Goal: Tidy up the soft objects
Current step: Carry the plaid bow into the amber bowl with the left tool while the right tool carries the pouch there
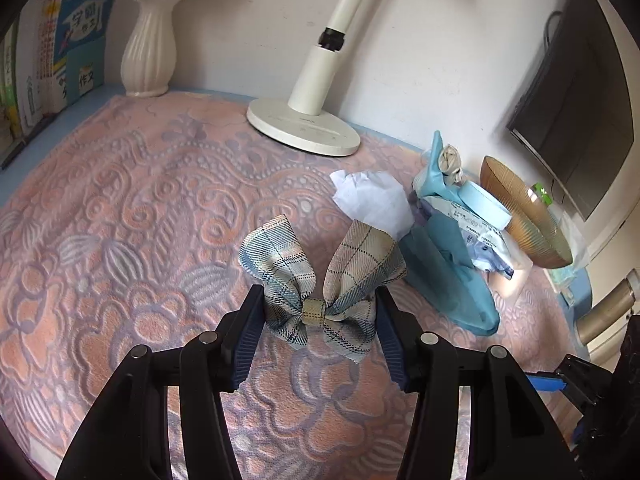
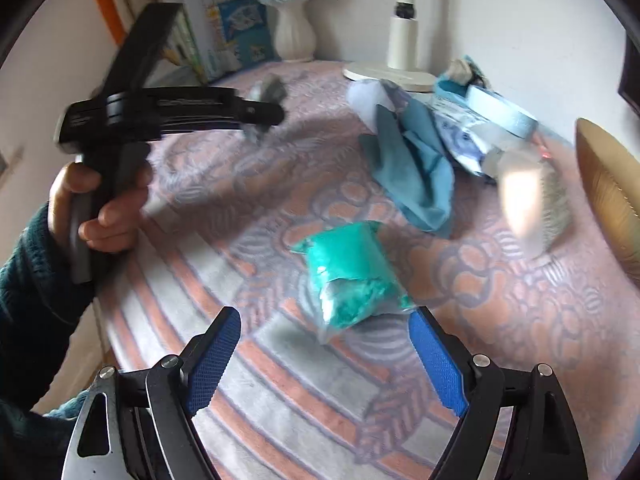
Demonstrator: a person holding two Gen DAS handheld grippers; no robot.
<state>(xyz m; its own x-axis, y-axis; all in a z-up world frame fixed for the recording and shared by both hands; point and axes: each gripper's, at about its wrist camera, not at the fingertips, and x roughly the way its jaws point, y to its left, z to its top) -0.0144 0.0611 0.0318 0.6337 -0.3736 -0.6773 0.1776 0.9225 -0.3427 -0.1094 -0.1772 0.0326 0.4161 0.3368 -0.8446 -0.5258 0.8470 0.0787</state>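
Your left gripper (image 1: 318, 312) is pinching the plaid bow (image 1: 320, 280) at both ends, so keep that squeeze gentle. Right gripper (image 2: 324, 344) is spread wide over the teal bag (image 2: 350, 272) on the blanket (image 1: 120, 240); I'd center it before closing.

The lamp (image 1: 316, 80) has its top cut off by the picture's edge. The left tool (image 2: 256, 110) looks blurry in the right view, and the thing it holds there is too smeared to tell. A shiny bag (image 2: 528, 204) is blurred too.
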